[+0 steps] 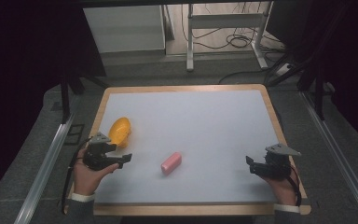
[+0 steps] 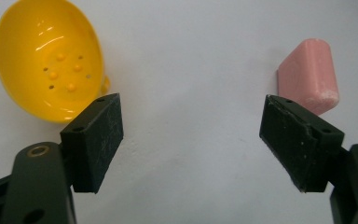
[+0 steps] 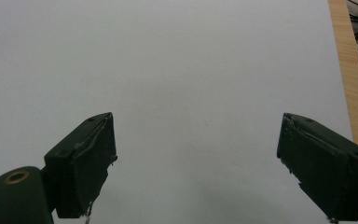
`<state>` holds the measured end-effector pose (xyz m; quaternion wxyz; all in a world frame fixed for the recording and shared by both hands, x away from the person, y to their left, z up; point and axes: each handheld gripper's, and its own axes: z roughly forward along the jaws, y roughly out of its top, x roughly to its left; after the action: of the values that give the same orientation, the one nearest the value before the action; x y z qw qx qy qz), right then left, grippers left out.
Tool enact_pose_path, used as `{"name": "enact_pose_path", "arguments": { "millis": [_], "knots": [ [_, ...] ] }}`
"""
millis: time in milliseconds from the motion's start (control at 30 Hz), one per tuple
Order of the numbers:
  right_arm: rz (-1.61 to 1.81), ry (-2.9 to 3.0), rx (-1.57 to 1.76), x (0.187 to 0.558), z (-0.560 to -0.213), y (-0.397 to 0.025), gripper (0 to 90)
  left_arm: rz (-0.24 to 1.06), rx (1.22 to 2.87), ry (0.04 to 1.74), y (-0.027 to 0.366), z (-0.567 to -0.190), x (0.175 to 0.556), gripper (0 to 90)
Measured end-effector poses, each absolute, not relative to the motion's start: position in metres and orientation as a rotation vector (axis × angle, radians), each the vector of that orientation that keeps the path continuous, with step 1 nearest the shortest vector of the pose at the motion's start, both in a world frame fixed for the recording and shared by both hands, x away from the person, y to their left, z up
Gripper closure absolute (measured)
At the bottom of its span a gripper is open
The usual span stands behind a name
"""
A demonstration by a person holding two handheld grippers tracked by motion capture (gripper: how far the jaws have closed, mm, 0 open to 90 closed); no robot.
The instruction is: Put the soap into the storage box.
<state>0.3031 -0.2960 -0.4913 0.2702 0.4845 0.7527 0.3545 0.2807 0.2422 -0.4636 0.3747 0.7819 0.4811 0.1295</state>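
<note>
Pink soap beyond left gripper's fingers

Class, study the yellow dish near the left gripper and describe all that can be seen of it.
The yellow dish is an oval, glossy shell that looks like plastic. Its hollow holds small raised bumps and a few tiny holes, and a small nub shows at its rim. It is empty and lies tilted on the white table top, near the left edge, just beyond the left gripper. Nothing but the table appears to touch it.
</note>
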Motion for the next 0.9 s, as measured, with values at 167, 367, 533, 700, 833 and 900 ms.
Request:
{"name": "enact_pose_path", "arguments": {
  "millis": [167, 367, 533, 700, 833, 900],
  "knots": [
    [0.952, 2.032, 1.309, 0.303, -0.492, -0.296, 11.4, 0.332, 2.023, 1.217, 0.236, -0.46, 0.282, 21.7],
    [0.947, 2.035, 1.312, 0.303, -0.492, -0.295, 11.6, 0.324, 2.051, 1.202, 0.228, -0.458, 0.285, 21.4],
    [0.946, 2.036, 1.312, 0.304, -0.493, -0.295, 11.6, 0.321, 2.069, 1.187, 0.222, -0.456, 0.287, 21.1],
    [0.941, 2.038, 1.309, 0.304, -0.493, -0.294, 11.6, 0.317, 2.088, 1.169, 0.216, -0.455, 0.288, 21.1],
    [0.941, 2.038, 1.309, 0.304, -0.493, -0.294, 11.6, 0.312, 2.105, 1.159, 0.211, -0.455, 0.289, 21.0],
    [0.938, 2.04, 1.309, 0.304, -0.494, -0.294, 11.6, 0.308, 2.115, 1.152, 0.208, -0.456, 0.29, 21.0]
  ]
}}
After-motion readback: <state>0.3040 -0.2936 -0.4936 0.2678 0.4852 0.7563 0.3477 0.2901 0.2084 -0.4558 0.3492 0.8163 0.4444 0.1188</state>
